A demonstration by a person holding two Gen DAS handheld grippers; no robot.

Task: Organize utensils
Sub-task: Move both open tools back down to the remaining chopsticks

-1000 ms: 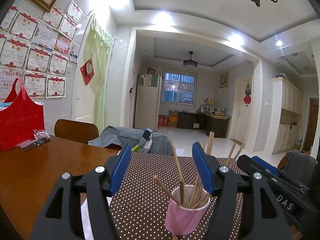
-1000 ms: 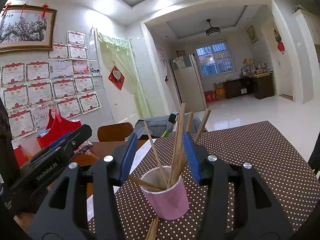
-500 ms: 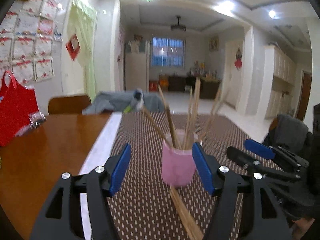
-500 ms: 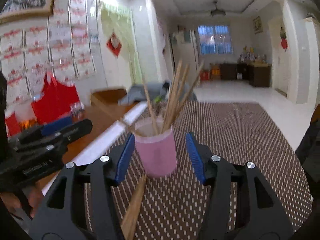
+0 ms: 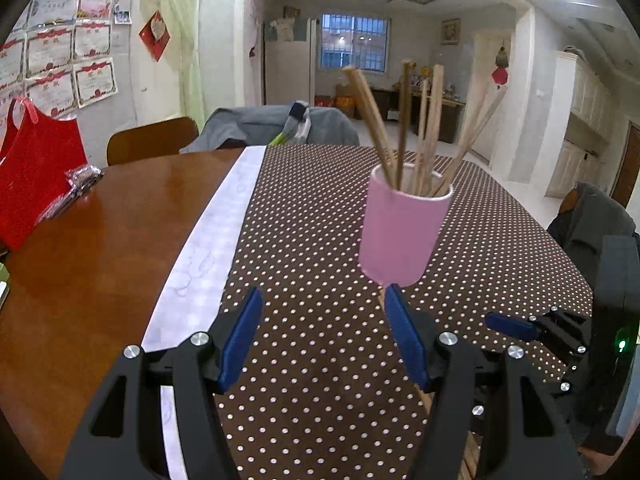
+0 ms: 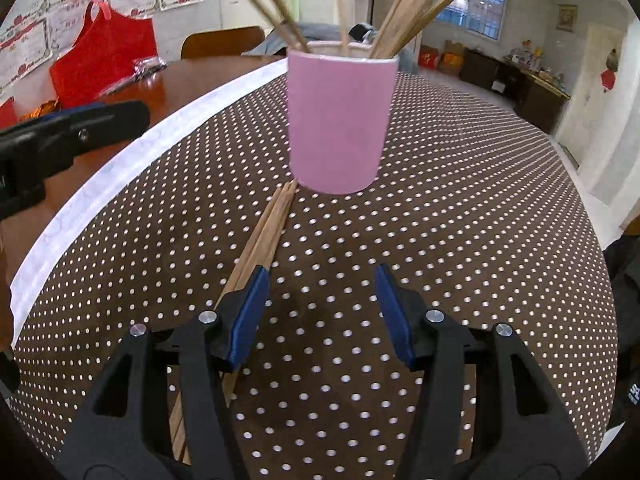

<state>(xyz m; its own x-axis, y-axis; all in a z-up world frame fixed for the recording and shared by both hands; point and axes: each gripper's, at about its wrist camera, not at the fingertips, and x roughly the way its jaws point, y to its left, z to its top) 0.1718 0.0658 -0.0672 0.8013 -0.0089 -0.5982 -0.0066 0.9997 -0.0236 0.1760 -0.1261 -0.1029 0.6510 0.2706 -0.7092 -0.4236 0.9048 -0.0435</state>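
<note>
**Pink cup of chopsticks on the dotted cloth, both grippers spread and empty**

A pink cup [image 6: 340, 124] is standing upright on the brown dotted cloth [image 6: 460, 208] that is covering the wooden table [image 5: 92, 248]. Several wooden chopsticks [image 5: 404, 128] are leaning in it, fanning out above the rim. A loose bundle of chopsticks [image 6: 268, 232] is lying flat on the cloth, one end touching the cup's base and the rest running back under the right gripper's left finger.

The right gripper [image 6: 322, 308] is pointing down at the cloth just short of the cup; its jaws have just been opening and are standing apart with nothing between them. The left gripper [image 5: 320, 332] is hanging beside it, jaws spread wide and also holding nothing, its right finger overlapping the cup's base in view.

Farther off, a red bag [image 5: 36, 176] is sitting on the bare wood near the wall.
</note>
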